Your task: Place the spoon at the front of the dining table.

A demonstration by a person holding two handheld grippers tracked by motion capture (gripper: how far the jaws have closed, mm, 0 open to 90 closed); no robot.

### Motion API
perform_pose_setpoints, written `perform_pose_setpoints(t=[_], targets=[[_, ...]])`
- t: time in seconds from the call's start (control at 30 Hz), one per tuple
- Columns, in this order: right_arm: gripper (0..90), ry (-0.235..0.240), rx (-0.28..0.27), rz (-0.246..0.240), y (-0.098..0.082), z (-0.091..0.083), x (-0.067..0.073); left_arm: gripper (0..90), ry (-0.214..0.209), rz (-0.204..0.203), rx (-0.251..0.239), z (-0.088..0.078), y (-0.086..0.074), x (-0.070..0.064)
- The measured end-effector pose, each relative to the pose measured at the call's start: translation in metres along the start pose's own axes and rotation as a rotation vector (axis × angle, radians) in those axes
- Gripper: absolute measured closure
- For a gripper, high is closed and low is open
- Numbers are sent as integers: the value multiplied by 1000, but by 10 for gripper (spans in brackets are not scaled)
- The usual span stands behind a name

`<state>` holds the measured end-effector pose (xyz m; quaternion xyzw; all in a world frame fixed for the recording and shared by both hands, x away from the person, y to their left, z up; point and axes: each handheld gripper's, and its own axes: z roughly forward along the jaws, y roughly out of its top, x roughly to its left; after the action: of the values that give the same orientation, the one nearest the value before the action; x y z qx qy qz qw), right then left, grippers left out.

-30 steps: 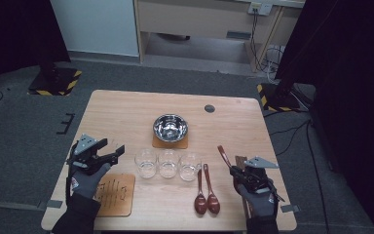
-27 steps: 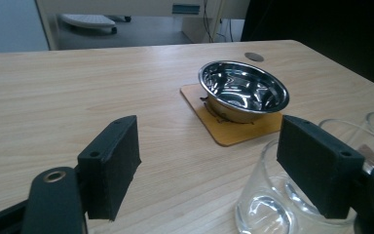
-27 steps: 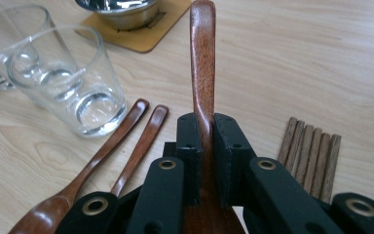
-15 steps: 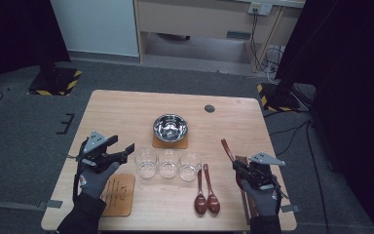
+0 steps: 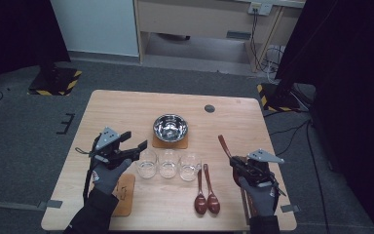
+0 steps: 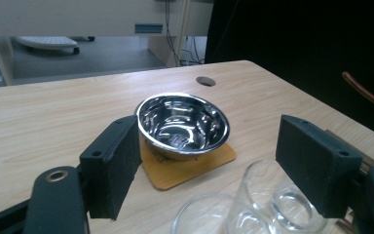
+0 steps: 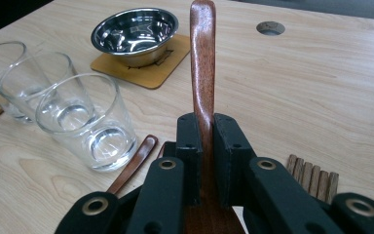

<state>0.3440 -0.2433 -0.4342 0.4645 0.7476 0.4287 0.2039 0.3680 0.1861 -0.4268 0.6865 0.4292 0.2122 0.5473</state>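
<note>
Spoon (image 5: 224, 146) handle rose forward from the right tongs (image 5: 240, 165) in the high view, clamped between the shut jaws; two more spoons (image 5: 206, 192) lay on the desk (image 5: 126, 105) just to the left of those tongs. The left tongs (image 5: 139, 146) hung with jaws spread wide and empty, just left of a row of three glasses (image 5: 168, 164); a steel bowl (image 5: 170, 127) on a coaster (image 5: 158, 143) stood beyond the row. A second coaster (image 5: 125, 195) lay below the left hand (image 5: 108, 176).

In the left gripper view the foam pads (image 6: 112, 170) stood well apart with nothing between them; the bowl (image 6: 182, 124) lay ahead and two glasses (image 6: 272, 204) sat low, near the right-hand pad. The lifted spoon handle (image 6: 365, 92) crossed the far right edge.

The right gripper view showed the jaws pressed on the spoon (image 7: 202, 63), the bowl (image 7: 135, 34) beyond and to the left of its tip, the glasses (image 7: 85, 119) at left, and a bundle of wooden sticks (image 7: 311, 178) close at right, hard to make out from above.

Judged progress: one spoon picked up but not yet placed; the glasses looked untouched and empty, and two spoons remained.
</note>
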Motion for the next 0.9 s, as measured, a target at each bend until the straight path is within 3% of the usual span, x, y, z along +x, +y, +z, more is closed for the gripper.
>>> perform_pose_setpoints(t=[0.27, 0.9], targets=[[819, -4, -26, -3, 2, -4, 0, 239, -25, 31, -8, 12, 9, -15], [819, 1, -47, -3, 2, -8, -1, 249, -107, 43, -19, 45, 19, -48]])
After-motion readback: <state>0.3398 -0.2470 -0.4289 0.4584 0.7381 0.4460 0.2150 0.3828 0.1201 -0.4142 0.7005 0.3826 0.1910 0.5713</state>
